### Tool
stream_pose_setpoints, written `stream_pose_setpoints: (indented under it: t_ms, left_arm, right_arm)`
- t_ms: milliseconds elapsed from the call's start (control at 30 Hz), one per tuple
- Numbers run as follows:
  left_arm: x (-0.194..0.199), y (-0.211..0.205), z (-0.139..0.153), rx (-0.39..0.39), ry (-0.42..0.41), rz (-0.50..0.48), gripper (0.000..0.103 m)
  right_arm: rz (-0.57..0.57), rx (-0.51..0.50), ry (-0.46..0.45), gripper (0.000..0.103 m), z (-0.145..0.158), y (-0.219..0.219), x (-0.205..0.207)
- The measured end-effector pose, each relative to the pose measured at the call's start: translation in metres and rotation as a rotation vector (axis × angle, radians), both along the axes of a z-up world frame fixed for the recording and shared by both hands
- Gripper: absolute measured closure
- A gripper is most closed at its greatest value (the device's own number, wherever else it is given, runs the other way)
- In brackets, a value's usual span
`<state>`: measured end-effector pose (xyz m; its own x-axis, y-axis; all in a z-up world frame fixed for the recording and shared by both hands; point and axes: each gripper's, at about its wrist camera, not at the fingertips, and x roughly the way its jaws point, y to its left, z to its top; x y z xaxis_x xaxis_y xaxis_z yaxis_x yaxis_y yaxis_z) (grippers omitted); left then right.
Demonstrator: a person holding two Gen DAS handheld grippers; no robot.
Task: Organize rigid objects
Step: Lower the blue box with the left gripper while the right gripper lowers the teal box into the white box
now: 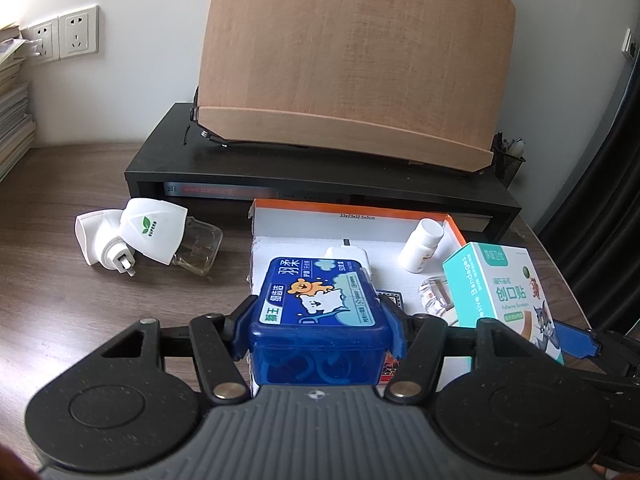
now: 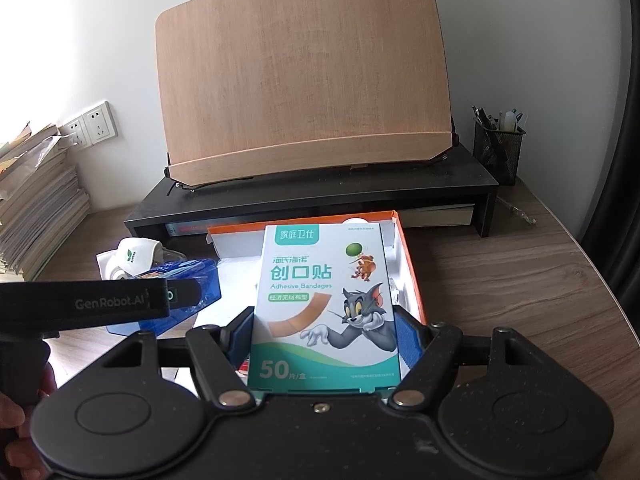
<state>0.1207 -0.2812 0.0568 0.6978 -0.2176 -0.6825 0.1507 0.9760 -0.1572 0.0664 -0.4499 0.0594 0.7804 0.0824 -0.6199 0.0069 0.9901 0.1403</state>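
Note:
My left gripper [image 1: 320, 320] is shut on a blue translucent floss box [image 1: 320, 296] with a cartoon label, its blue pads pressing both sides. The box hangs over the front left of a white tray with an orange rim [image 1: 360, 220]. My right gripper [image 2: 326, 330] is shut on a teal and white adhesive bandage box [image 2: 324, 280], held upright over the tray's [image 2: 412, 264] right side. The bandage box [image 1: 504, 288] also shows at the right of the left wrist view. In the tray lie a white pill bottle [image 1: 422, 250], a white charger [image 1: 346, 254] and a small glass jar [image 1: 434, 296].
A white plug-in vaporiser [image 1: 136, 236] with a glass bottle [image 1: 200, 250] lies on the wooden desk left of the tray. Behind stands a black riser [image 1: 320, 172] carrying a wooden book stand [image 1: 352, 60]. A mesh pen cup [image 2: 498, 148] is at back right, stacked books [image 2: 36, 200] at left.

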Motion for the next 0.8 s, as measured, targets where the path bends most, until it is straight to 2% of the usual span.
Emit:
stream_pose_setpoints:
  t_ms: [800]
  left_arm:
    - [0.0017, 0.0036, -0.0008, 0.009, 0.002, -0.013, 0.040]
  right_arm:
    - [-0.004, -0.002, 0.002, 0.019, 0.0002, 0.0069, 0.0010]
